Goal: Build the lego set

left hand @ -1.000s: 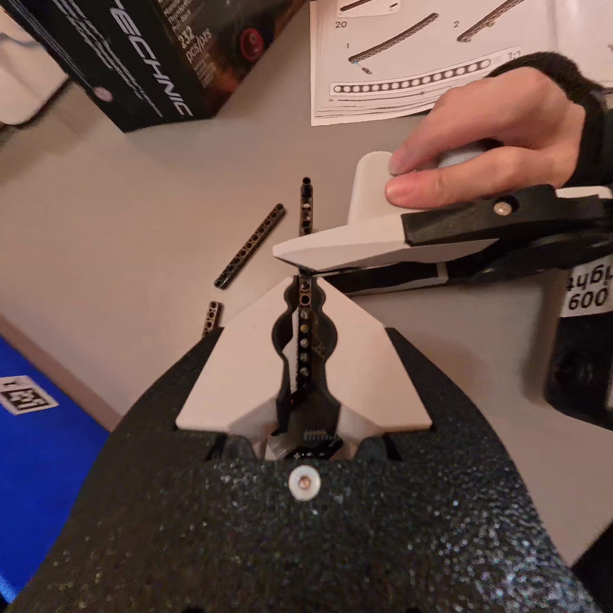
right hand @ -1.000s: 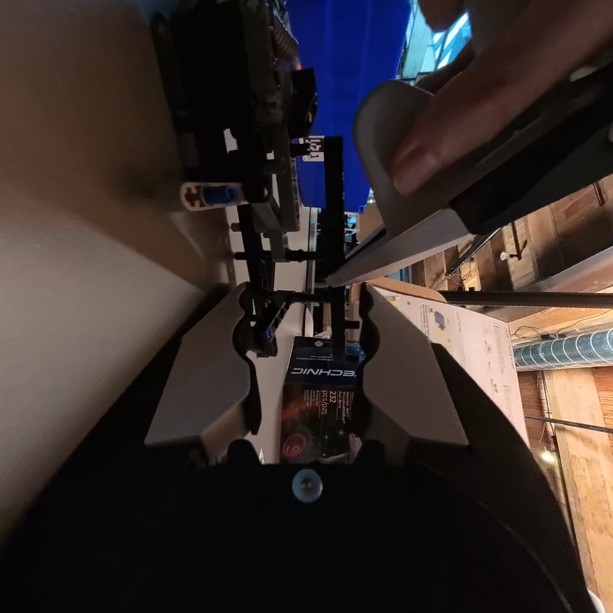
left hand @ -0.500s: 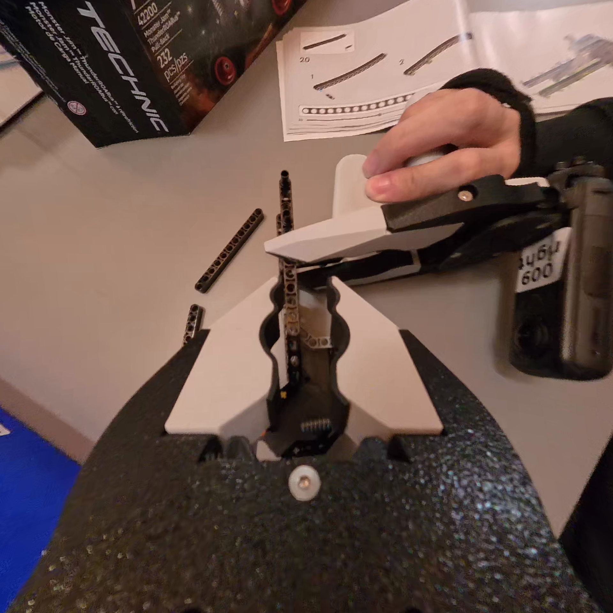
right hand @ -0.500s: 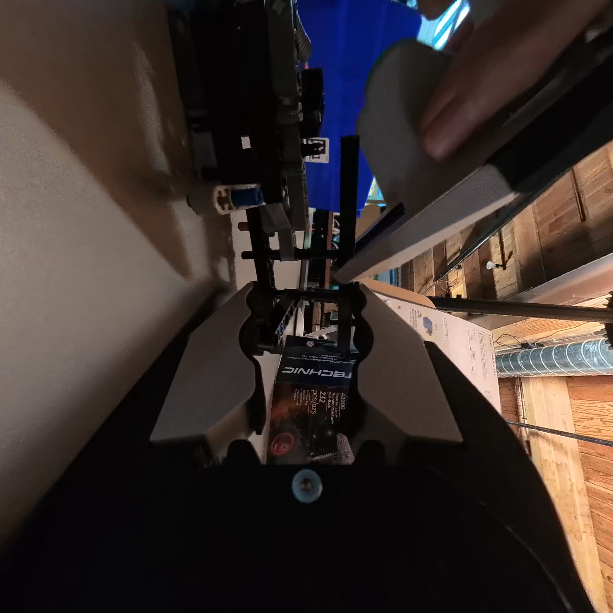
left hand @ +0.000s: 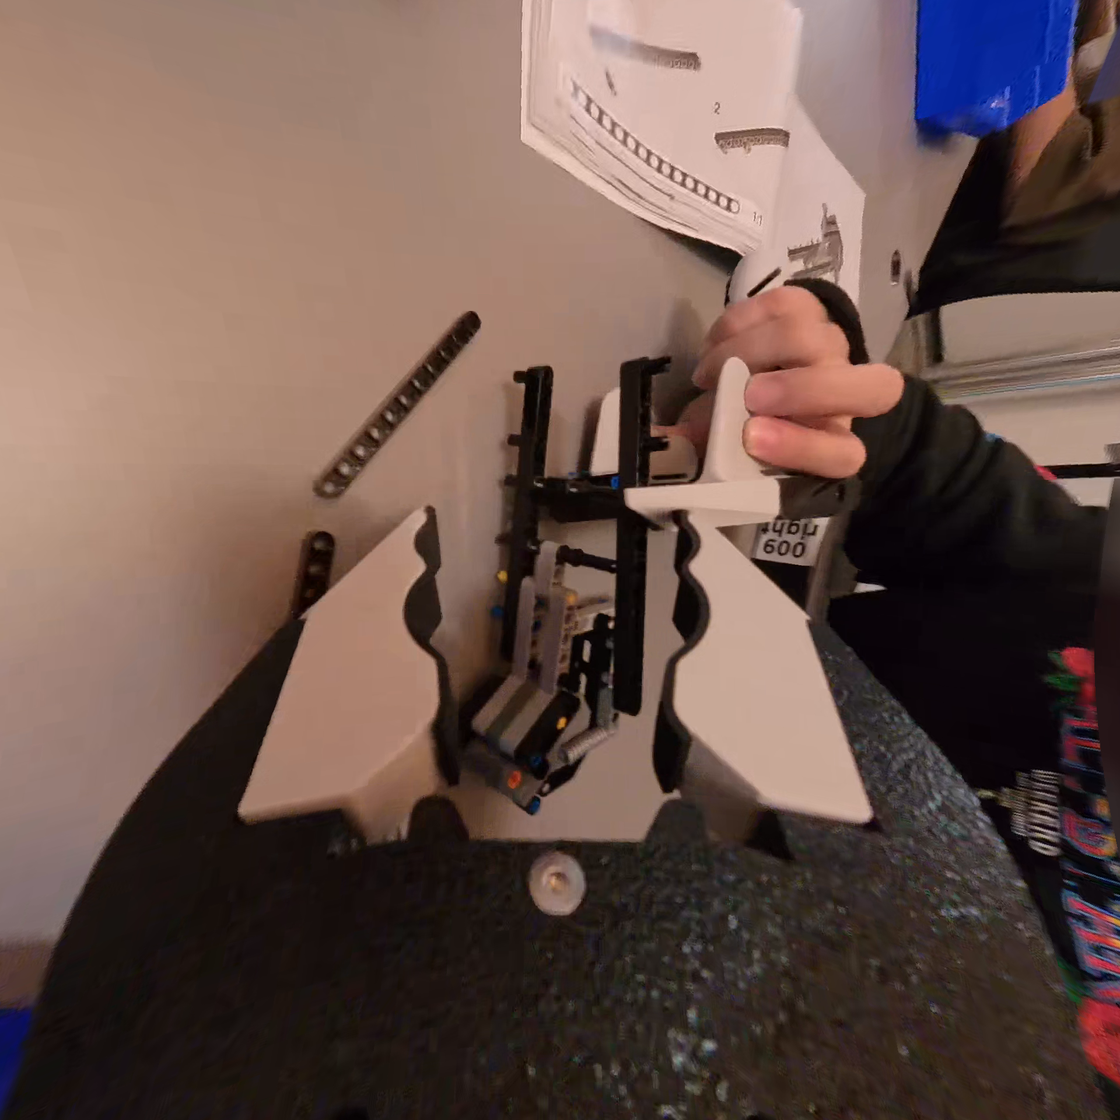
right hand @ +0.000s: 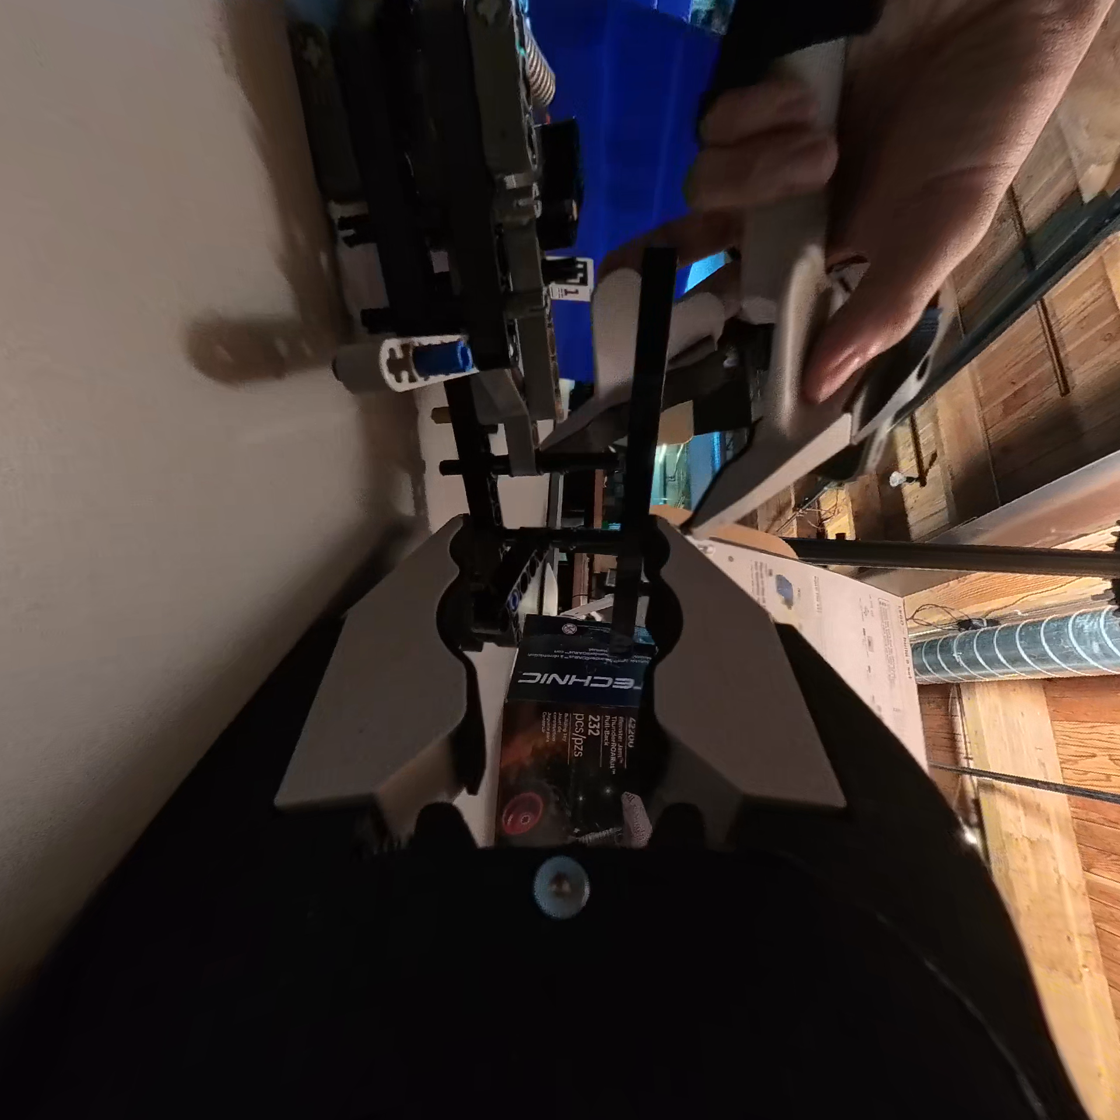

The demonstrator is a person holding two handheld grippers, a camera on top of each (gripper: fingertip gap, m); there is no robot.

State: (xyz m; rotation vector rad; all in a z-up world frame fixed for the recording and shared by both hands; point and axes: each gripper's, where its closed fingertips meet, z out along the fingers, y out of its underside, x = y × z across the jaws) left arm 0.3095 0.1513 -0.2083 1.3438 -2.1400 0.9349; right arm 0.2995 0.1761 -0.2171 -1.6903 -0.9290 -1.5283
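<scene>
Currently my left tongs (left hand: pixel 554 521) are released: both pads stand well apart, with a clear gap on the outer side of the partly built Technic frame (left hand: pixel 533 685) that lies between them. My right tongs (right hand: pixel 557 533) come in from the right side of the left pair and span the frame crosswise. They appear clenched on its two black side beams, though the dim right wrist view does not fully confirm pad contact.

Status of the build:
1. Done: two long black beams (left hand: pixel 630 545) are joined by cross axles, and a grey and black core with coloured pins and a small metal spring (left hand: pixel 585 742) sits at the end nearest the left tongs' base.
2. Not done: a long dark perforated beam (left hand: pixel 397 403) lies loose on the table (left hand: pixel 212 242), ahead and left of the left tongs. A short beam (left hand: pixel 315 570) lies just outside the left pad.
3. Reference: the open instruction booklet (left hand: pixel 636 121) lies far ahead of the left tongs. The set's box (right hand: pixel 576 727) shows between the right pads, beyond the frame.

I judge the build to be at an early to middle stage. No wheels or body panels are visible, so most of the fitting remains.
</scene>
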